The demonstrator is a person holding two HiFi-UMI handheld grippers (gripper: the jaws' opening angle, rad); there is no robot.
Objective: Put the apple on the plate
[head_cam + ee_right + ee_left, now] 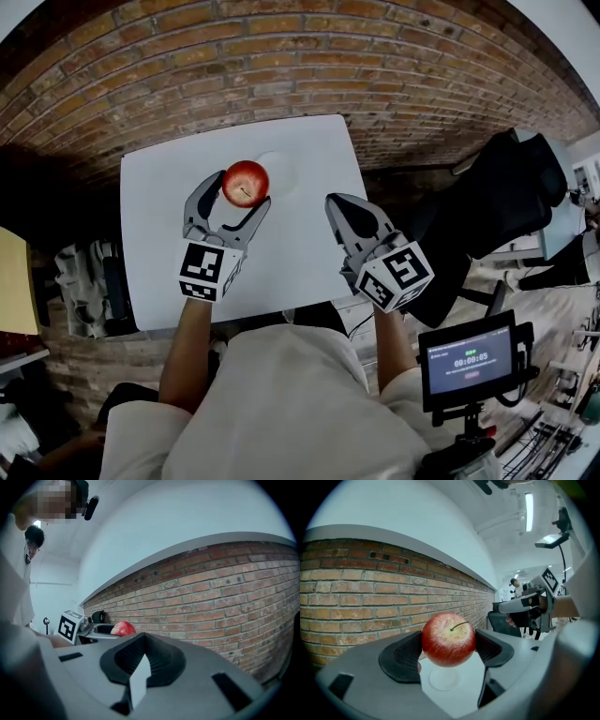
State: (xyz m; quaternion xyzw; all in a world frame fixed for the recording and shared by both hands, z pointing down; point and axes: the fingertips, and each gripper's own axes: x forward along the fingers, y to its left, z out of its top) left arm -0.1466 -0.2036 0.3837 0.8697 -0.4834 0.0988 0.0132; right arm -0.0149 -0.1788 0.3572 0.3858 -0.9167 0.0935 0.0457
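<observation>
My left gripper (236, 190) is shut on a red apple (246, 183), held above the white table (169, 244). In the left gripper view the apple (448, 639) sits stem-up between the two black pads (401, 660), with a small white plate (445, 678) on the table just below and beyond it. From the head view the plate (282, 173) shows as a pale disc just right of the apple. My right gripper (344, 208) hovers over the table's right side, shut with nothing in it; its view shows the jaws (140, 660) closed and the apple (123, 628) far to the left.
A brick wall (281, 66) runs behind the table. A black office chair (497, 202) stands to the right, and a screen on a stand (471, 361) sits at the lower right. Dark clutter (89, 281) lies left of the table.
</observation>
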